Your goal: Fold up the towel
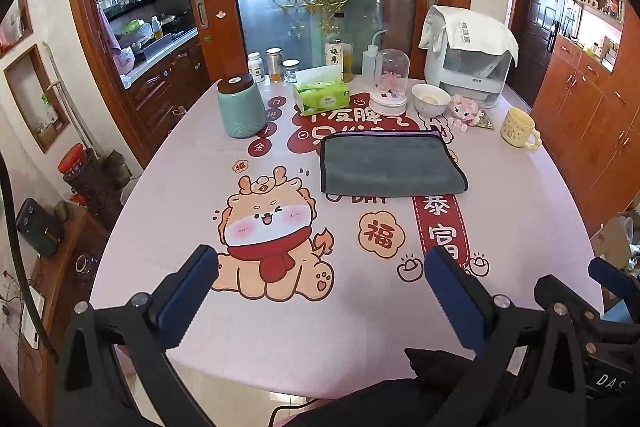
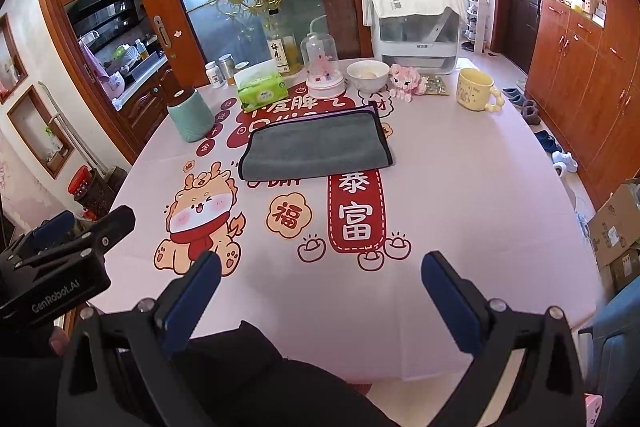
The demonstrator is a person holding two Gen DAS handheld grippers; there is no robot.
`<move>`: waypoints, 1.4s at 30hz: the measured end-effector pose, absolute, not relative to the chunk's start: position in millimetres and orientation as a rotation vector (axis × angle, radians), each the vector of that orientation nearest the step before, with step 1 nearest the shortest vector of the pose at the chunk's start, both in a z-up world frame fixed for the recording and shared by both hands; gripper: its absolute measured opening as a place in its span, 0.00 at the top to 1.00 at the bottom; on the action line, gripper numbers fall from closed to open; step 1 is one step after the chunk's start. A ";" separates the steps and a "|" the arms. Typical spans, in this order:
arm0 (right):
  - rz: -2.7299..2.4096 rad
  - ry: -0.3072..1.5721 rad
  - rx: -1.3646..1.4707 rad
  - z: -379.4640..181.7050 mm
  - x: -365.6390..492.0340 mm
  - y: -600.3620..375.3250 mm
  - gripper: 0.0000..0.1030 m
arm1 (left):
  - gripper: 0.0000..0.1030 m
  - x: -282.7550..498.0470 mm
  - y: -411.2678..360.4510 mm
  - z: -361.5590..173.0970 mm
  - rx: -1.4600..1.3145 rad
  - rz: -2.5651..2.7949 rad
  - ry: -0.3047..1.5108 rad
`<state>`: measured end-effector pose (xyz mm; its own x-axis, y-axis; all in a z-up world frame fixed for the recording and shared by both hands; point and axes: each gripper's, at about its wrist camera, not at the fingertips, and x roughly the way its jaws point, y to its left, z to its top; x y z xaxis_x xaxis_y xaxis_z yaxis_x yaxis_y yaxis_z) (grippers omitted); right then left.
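Towel: grey towel (image 1: 390, 163) lies folded flat mid-table, beyond both grippers.
Left gripper (image 1: 320, 263): jaws apart, empty, over the near edge.
Right gripper (image 2: 320, 269): jaws apart, empty.

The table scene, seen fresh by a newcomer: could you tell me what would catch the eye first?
Probably the grey towel, lying folded flat mid-table on the pink tablecloth with its cartoon dragon print. Both the left gripper and right gripper hang open near the table's front edge, touching nothing.
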<state>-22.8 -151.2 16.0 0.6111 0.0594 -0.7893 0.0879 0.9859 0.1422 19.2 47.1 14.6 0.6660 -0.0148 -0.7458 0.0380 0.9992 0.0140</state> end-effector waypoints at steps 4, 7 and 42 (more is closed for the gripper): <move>-0.012 0.923 0.168 13.9 -20.6 -149.8 0.02 | 0.00 19.6 46.2 12.9 0.036 -0.039 0.841; -0.014 0.927 0.169 12.9 -20.1 -149.5 0.02 | 0.00 19.6 45.7 11.7 0.037 -0.042 0.844; -0.061 0.981 0.186 6.2 -28.3 -144.6 0.02 | 0.00 19.9 49.5 8.8 0.078 -0.158 0.873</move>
<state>-28.3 -144.6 6.2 0.5558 0.0328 -0.8307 0.1351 0.9824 0.1291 19.9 49.5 8.8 0.6320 -0.1059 -0.7677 0.1693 0.9856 0.0034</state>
